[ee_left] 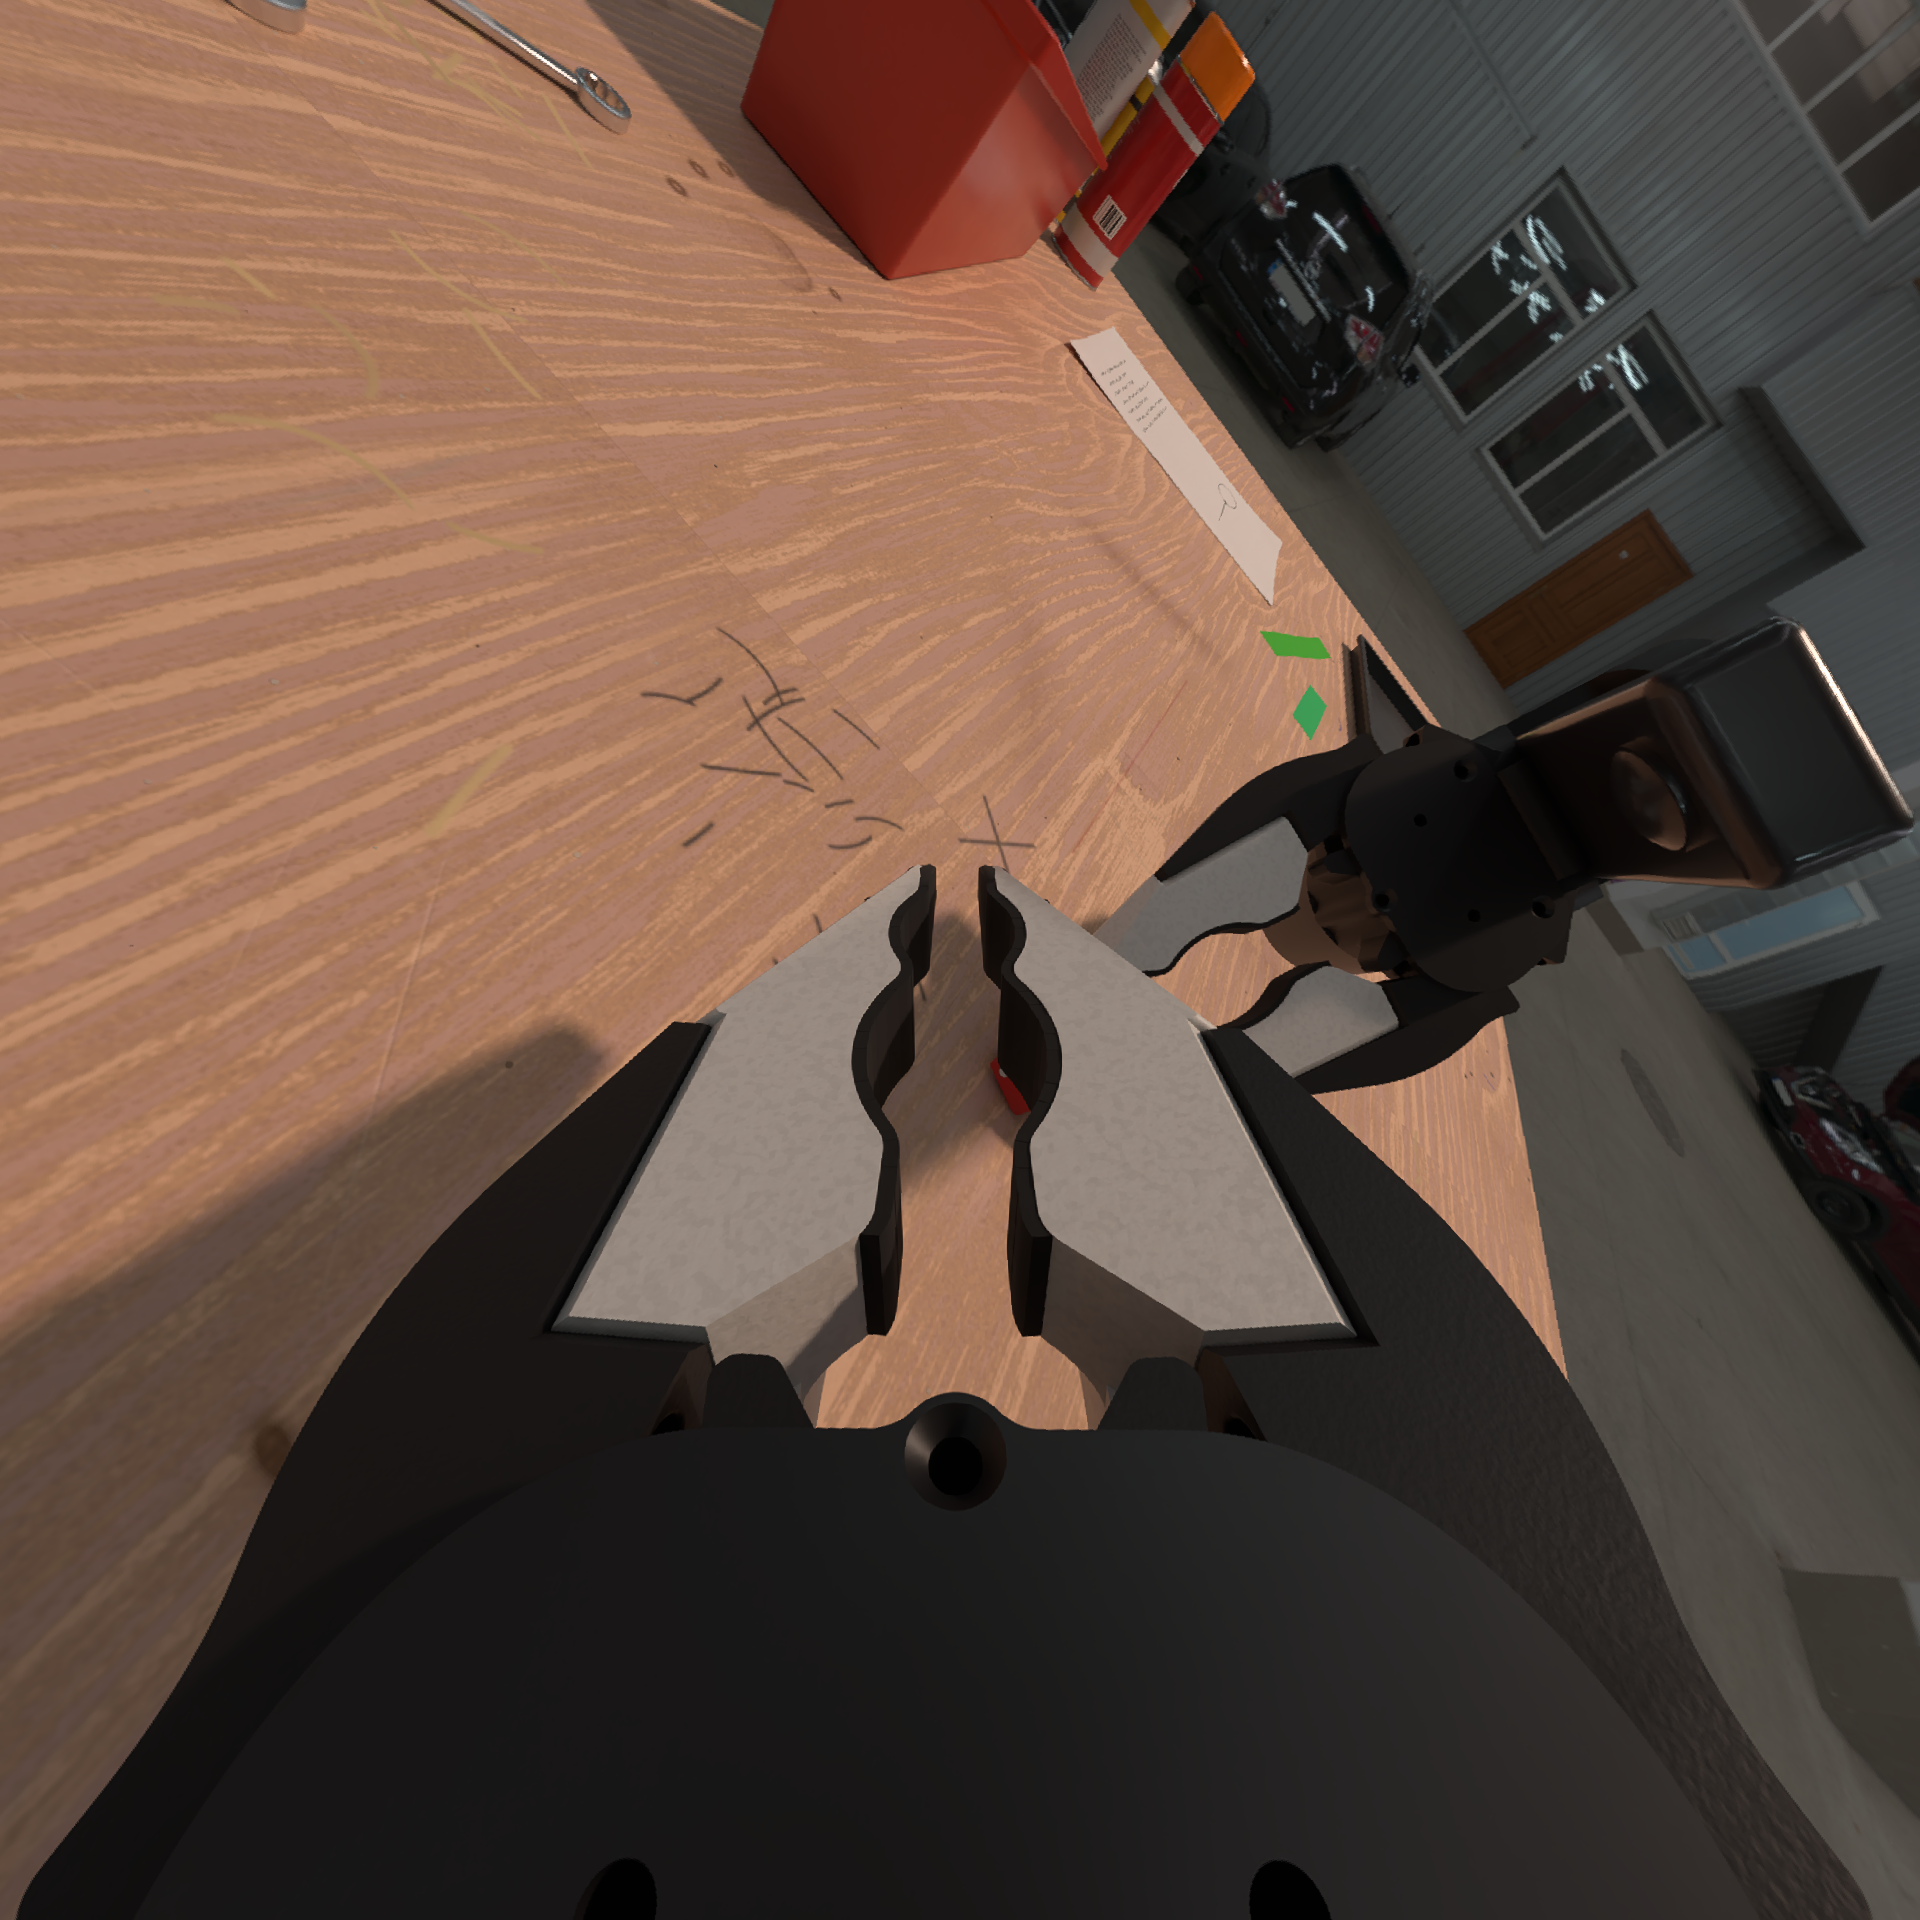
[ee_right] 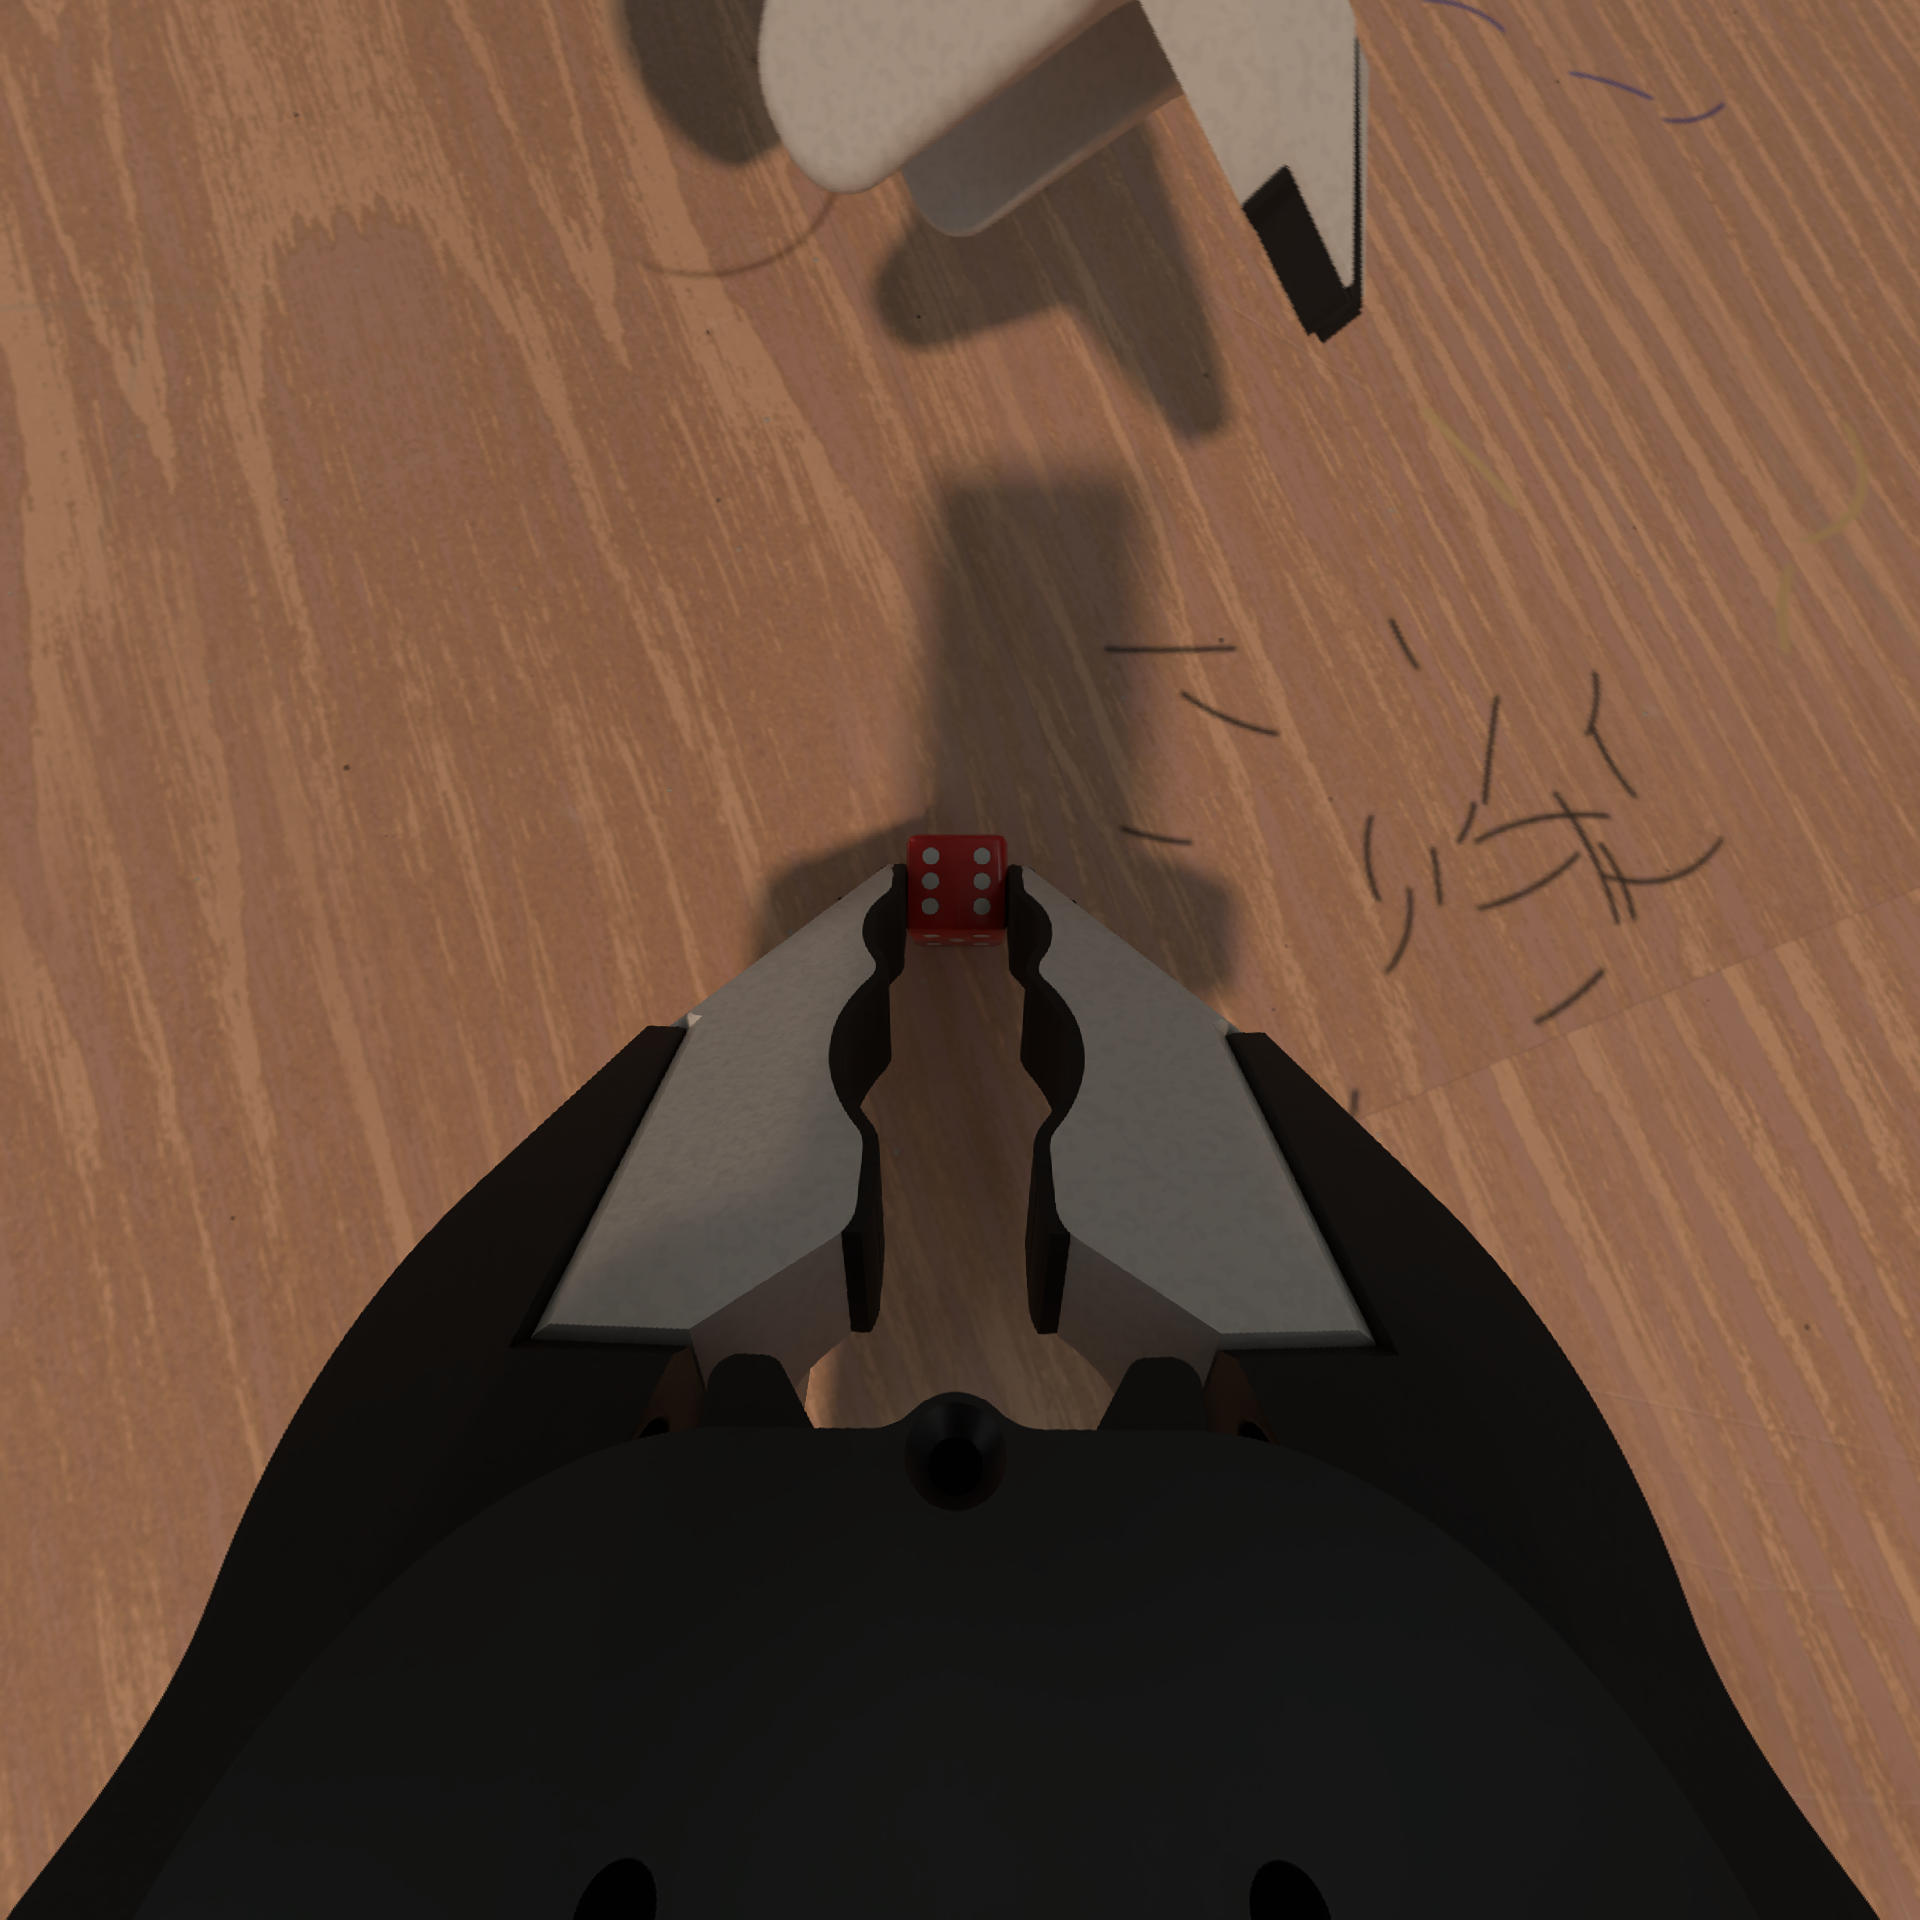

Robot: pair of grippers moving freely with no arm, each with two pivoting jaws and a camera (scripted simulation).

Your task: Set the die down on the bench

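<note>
A small red die with white pips (ee_right: 956, 888) is pinched between the fingertips of my right gripper (ee_right: 956, 894), which is shut on it low over the wooden bench (ee_right: 416, 623). I cannot tell whether the die touches the wood. In the left wrist view only a red sliver of the die (ee_left: 1008, 1086) shows behind my left gripper (ee_left: 956, 883). The left gripper's jaws stand almost closed with nothing between them. The right gripper's pale fingers (ee_left: 1216, 894) reach in from the right. The left gripper's pale fingers (ee_right: 862, 94) hang at the top of the right wrist view.
A red bin (ee_left: 935, 135) stands at the bench's far side with red-and-white packages (ee_left: 1143, 177) behind it. A wrench (ee_left: 551, 62), a paper sheet (ee_left: 1184, 457) and green marks (ee_left: 1299, 644) lie nearby. The bench edge (ee_left: 1527, 1195) runs along the right. Pencil scribbles (ee_left: 779, 727) mark the wood.
</note>
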